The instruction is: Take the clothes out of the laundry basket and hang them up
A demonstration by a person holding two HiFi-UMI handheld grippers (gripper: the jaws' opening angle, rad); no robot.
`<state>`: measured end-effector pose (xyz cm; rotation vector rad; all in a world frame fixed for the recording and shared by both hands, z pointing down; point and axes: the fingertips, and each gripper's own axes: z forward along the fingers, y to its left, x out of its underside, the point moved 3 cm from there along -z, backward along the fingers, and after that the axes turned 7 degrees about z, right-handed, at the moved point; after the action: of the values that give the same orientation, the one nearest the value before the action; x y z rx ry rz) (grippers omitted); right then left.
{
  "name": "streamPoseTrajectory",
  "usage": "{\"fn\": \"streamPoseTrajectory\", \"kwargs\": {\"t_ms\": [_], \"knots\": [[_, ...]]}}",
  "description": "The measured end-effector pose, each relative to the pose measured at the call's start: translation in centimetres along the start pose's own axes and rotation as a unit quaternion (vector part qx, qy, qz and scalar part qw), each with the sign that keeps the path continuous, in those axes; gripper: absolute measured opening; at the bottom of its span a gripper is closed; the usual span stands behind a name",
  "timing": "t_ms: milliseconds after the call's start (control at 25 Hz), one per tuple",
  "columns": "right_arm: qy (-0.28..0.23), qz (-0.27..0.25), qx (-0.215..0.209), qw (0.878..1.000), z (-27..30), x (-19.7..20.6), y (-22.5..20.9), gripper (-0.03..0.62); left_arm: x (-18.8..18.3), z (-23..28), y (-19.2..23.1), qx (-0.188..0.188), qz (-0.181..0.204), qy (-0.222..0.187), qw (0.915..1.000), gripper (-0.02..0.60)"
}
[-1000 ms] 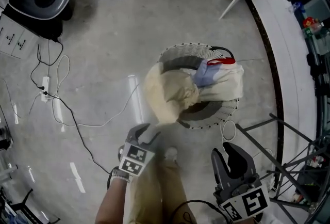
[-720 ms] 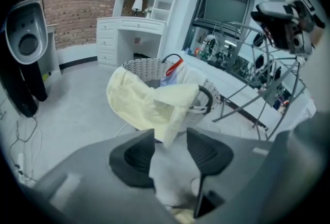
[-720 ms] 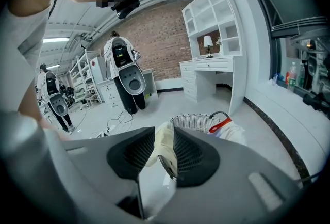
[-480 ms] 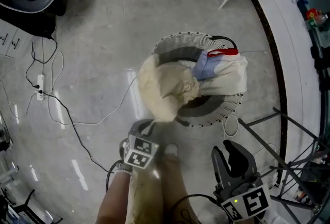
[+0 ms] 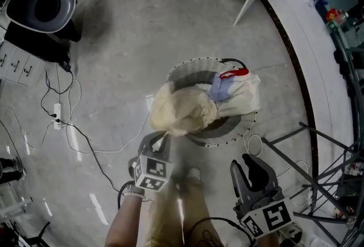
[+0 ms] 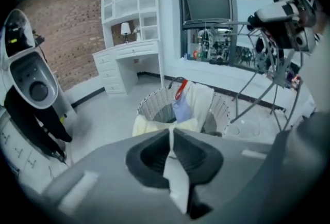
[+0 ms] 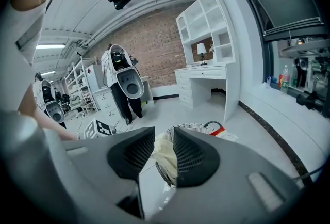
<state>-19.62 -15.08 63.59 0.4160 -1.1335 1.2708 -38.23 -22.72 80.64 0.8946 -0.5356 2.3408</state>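
- Grey floor (image 5: 114, 58) holds the wicker basket (image 5: 185, 66); a cream garment (image 5: 182, 115) droops over its near rim.
- Left gripper (image 5: 159, 142) has just been closing its jaws and pinches the garment's edge.
- Right gripper (image 5: 254, 171) gapes empty.
- Likely risk: the thin pinch slips, or snagged cloth tips the basket.

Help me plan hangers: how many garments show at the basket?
3. A cream garment hangs over the basket's left rim; a blue garment lies in the middle; a white garment drapes the right rim. More may be hidden underneath.
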Motion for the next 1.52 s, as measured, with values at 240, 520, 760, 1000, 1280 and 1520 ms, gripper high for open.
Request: {"fn": "streamPoseTrajectory", "kwargs": {"t_ms": [240, 520, 760, 1000, 1280, 1520], "knots": [[-0.015, -0.006, 0.008, 1.000, -2.3, -3.4, 0.3, 0.101, -6.6, -3.6, 2.0, -0.017, 0.032, -0.038, 0.9986, 0.008], [-0.039, -0.012, 0.016, 0.999, -4.9, -7.5, 1.3, 0.101, -14.0, -8.4, 4.7, -0.035, 0.039, -0.086, 0.9949, 0.008], [-0.060, -0.017, 0.024, 0.998, -6.9, -11.6, 2.1, 0.101, -20.8, -12.3, 6.4, -0.035, 0.082, -0.120, 0.9888, 0.006], [-0.080, -0.029, 0.031, 0.996, -8.9, -15.7, 3.4, 0.101, -28.5, -17.6, 8.3, -0.039, 0.132, -0.171, 0.9756, 0.006], [-0.098, -0.041, 0.026, 0.994, -10.3, -19.3, 5.7, 0.101, -35.9, -25.5, 9.9, -0.038, 0.195, -0.228, 0.9532, 0.006], [-0.118, -0.068, 0.009, 0.991, -9.2, -22.4, 7.8, 0.101, -40.2, -32.4, 11.3, -0.043, 0.240, -0.274, 0.9304, 0.006]]}}
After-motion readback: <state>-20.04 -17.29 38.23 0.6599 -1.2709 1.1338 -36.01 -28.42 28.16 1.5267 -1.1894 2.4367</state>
